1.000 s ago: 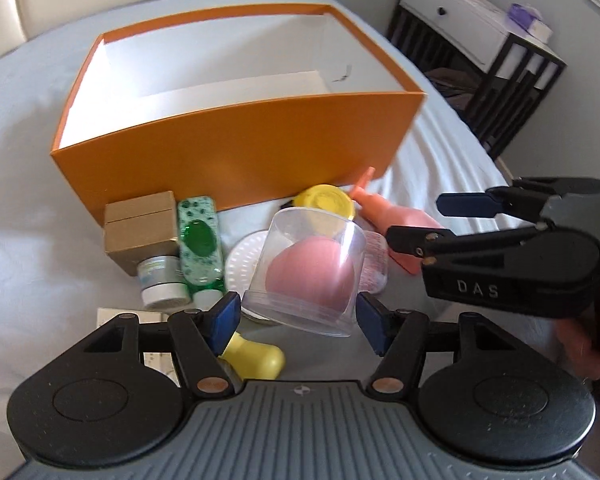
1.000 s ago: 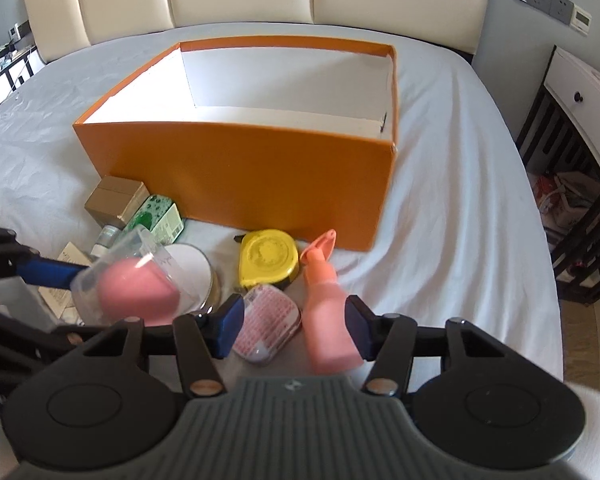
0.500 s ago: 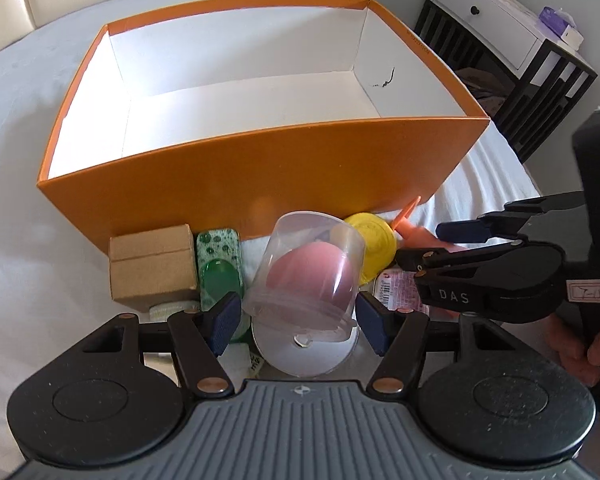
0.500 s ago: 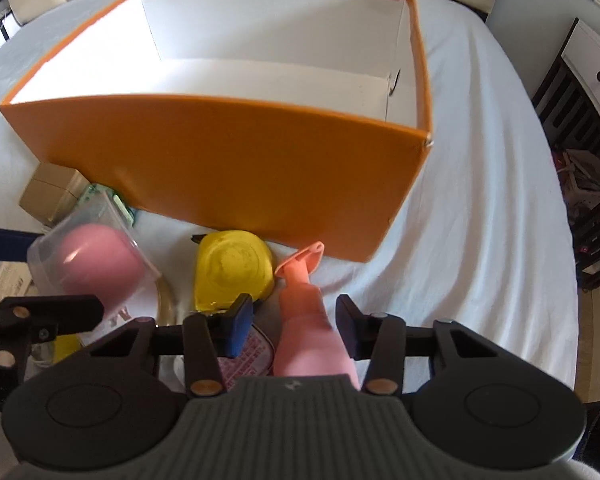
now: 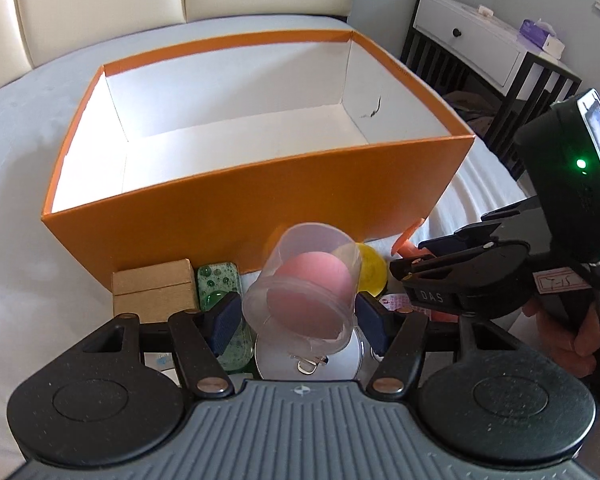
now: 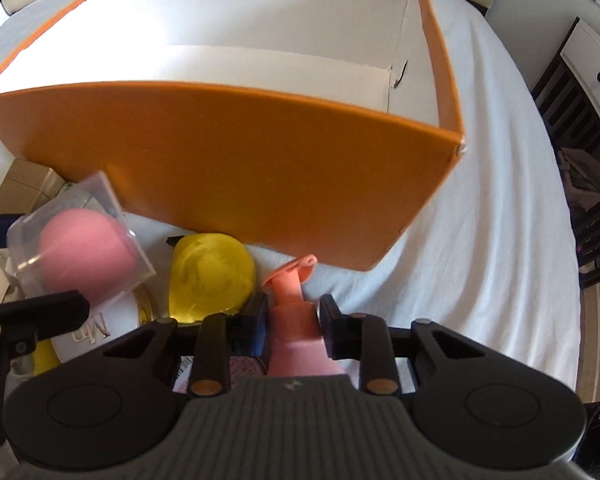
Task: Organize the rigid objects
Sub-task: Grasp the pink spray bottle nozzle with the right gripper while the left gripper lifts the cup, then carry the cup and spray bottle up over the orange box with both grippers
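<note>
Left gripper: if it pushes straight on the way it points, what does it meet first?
Probably the near orange wall of the box. The left gripper, holding the clear tub, looks lower than the rim, though depth is unclear.

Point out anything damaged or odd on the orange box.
One flaw: the orange box has a small dark crack or tear on its white inner right wall, near the far corner; the right wrist view shows it too. Otherwise its walls stand straight, and what shows of the inside holds nothing.
</note>
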`<action>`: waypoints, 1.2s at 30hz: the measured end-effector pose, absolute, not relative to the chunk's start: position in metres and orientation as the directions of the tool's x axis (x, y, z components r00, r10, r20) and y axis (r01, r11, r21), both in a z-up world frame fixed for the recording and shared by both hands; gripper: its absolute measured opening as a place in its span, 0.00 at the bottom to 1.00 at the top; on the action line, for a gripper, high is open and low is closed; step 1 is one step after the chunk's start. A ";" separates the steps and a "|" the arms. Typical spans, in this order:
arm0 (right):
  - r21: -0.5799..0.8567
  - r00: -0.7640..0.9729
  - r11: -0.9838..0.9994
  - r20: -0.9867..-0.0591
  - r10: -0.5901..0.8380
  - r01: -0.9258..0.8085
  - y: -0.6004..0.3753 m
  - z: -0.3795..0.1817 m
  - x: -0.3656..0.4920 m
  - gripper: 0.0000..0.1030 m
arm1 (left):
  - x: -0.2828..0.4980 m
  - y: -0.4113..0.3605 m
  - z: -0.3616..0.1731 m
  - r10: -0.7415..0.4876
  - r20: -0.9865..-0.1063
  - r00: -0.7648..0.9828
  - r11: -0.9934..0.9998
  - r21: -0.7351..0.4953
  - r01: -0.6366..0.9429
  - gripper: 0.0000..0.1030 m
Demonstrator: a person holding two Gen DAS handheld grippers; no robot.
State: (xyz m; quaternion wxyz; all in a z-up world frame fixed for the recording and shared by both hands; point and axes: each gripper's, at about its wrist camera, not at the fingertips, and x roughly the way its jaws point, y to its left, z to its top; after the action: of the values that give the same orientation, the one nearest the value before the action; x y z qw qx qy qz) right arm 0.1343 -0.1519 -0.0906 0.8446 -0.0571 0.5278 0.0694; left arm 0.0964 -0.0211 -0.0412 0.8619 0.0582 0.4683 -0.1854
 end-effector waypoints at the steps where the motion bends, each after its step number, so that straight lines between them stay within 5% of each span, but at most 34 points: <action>1: -0.024 0.451 0.984 -0.890 0.060 -0.179 -0.152 -0.086 0.130 0.25 | 0.093 -0.019 -0.038 -0.272 -0.822 0.500 0.925 -0.079 0.372 0.70; 3: -0.036 0.487 0.983 -0.871 0.058 -0.181 -0.149 -0.073 0.121 0.25 | 0.091 -0.016 -0.030 -0.285 -0.807 0.518 0.926 -0.091 0.367 0.69; 4: -0.044 0.506 0.982 -0.861 0.055 -0.181 -0.148 -0.066 0.115 0.24 | 0.089 -0.014 -0.027 -0.293 -0.798 0.526 0.925 -0.098 0.366 0.53; 6: -0.054 0.535 0.983 -0.843 0.050 -0.177 -0.145 -0.051 0.106 0.24 | 0.088 -0.010 -0.021 -0.310 -0.787 0.533 0.925 -0.121 0.359 0.40; 13: -0.043 0.589 0.986 -0.806 0.060 -0.161 -0.129 -0.028 0.093 0.24 | 0.086 0.001 -0.021 -0.338 -0.779 0.529 0.923 -0.164 0.349 0.41; 22: 0.064 0.615 0.991 -0.779 0.122 -0.115 -0.137 -0.020 0.088 0.24 | 0.084 0.025 -0.026 -0.389 -0.781 0.489 0.909 -0.237 0.344 0.74; 30: 0.149 0.630 0.986 -0.759 0.164 -0.077 -0.159 -0.023 0.088 0.24 | 0.087 0.004 -0.037 -0.365 -0.784 0.503 0.907 -0.178 0.381 0.84; 36: 0.192 0.647 0.977 -0.735 0.205 -0.091 -0.160 -0.020 0.095 0.24 | 0.107 0.040 -0.046 -0.418 -0.754 0.508 0.903 -0.404 0.144 0.86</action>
State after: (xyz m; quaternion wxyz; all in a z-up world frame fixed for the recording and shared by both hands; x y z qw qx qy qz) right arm 0.0954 -0.1598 -0.0198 0.9048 0.0691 0.4122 0.0816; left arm 0.1068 0.0404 -0.0458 0.8559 -0.1462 0.4682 -0.1640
